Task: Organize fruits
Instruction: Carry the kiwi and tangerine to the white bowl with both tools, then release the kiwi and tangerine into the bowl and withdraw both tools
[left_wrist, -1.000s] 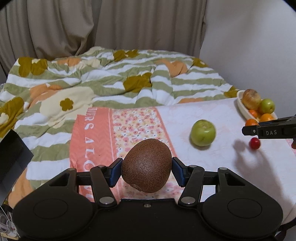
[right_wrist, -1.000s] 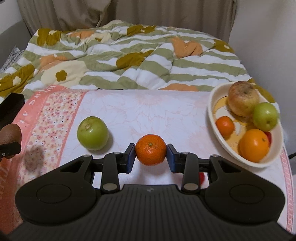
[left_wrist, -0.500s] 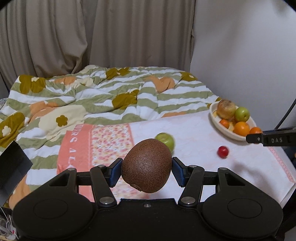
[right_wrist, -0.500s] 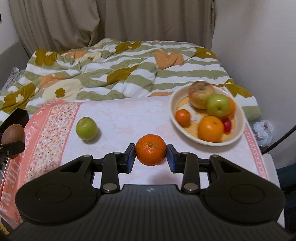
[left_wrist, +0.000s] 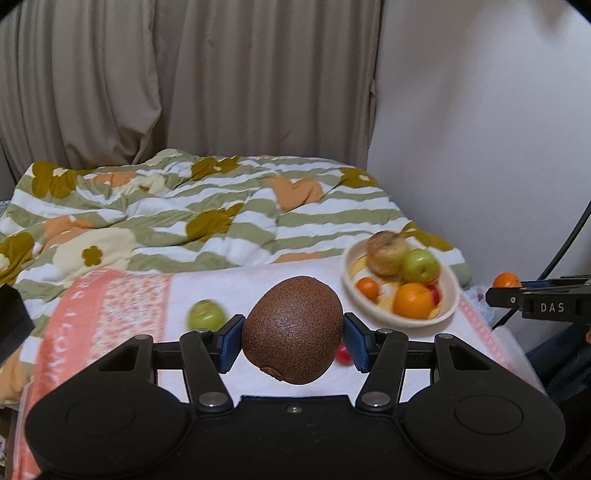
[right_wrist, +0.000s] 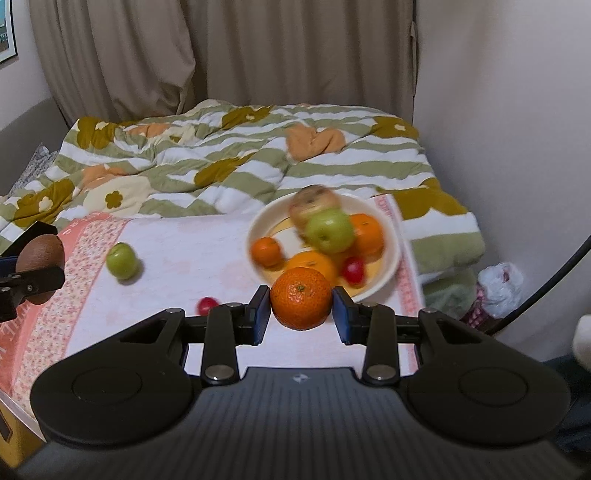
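Observation:
My left gripper (left_wrist: 291, 336) is shut on a brown kiwi (left_wrist: 291, 332) and holds it above the table. My right gripper (right_wrist: 301, 304) is shut on an orange mandarin (right_wrist: 301, 302), just in front of the cream fruit bowl (right_wrist: 391, 254). The bowl (left_wrist: 450, 310) holds a brownish apple (left_wrist: 386, 251), a green apple (right_wrist: 330, 229), oranges and a small red fruit. A green apple (right_wrist: 122, 260) and a small red fruit (right_wrist: 207, 304) lie loose on the cloth; the green apple also shows in the left wrist view (left_wrist: 206, 314). The right gripper with its mandarin (left_wrist: 508, 280) shows at the right edge of the left wrist view.
The table carries a white cloth with a pink floral border (right_wrist: 92, 251). Behind it lies a bed with a striped floral quilt (left_wrist: 203, 206), curtains and a white wall. A white plastic bag (right_wrist: 502, 284) lies on the floor at the right. A black cable (left_wrist: 569, 240) hangs at the right.
Both grippers have risen and drawn back from the table with their fruit still held. The bowl has come toward the middle of both views and is blurred by motion.

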